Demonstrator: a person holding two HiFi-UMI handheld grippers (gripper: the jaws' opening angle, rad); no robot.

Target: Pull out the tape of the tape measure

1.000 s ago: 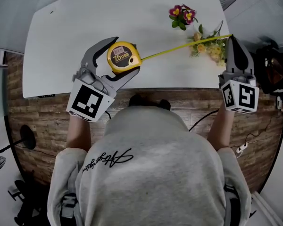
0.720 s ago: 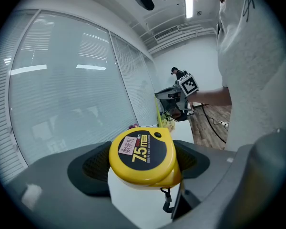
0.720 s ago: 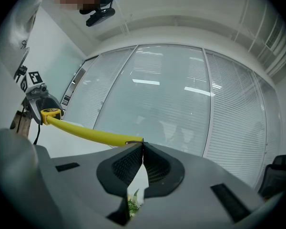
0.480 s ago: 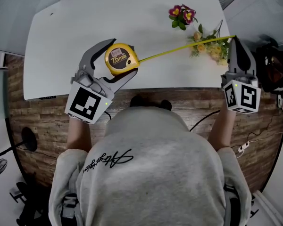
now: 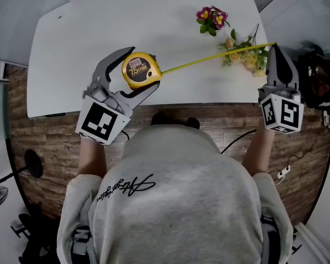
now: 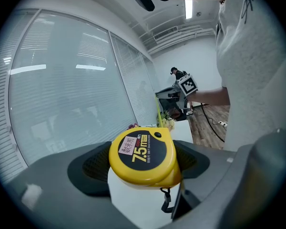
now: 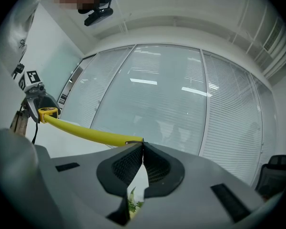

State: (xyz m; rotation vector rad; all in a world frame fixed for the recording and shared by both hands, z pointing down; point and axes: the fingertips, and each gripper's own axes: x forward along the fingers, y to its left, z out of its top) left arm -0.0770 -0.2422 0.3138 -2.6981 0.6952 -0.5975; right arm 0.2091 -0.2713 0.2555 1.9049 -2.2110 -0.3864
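White counter (image 5: 99,26) over wood floor (image 5: 44,125), flowers (image 5: 212,18) by its right edge. Above near edge, left gripper (image 5: 146,65) fingers clamped on tape measure (image 5: 139,69); right gripper (image 5: 274,47) fingers pinched on tape (image 5: 209,56) at right edge.

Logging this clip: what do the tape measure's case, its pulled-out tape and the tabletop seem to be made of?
The tape measure case: likely moulded plastic, glossy yellow with rounded edges and a black label. The tape: probably thin painted metal, yellow; it holds a nearly straight span to the right gripper. The tabletop: smooth matte white, perhaps laminate; the look leaves it open.
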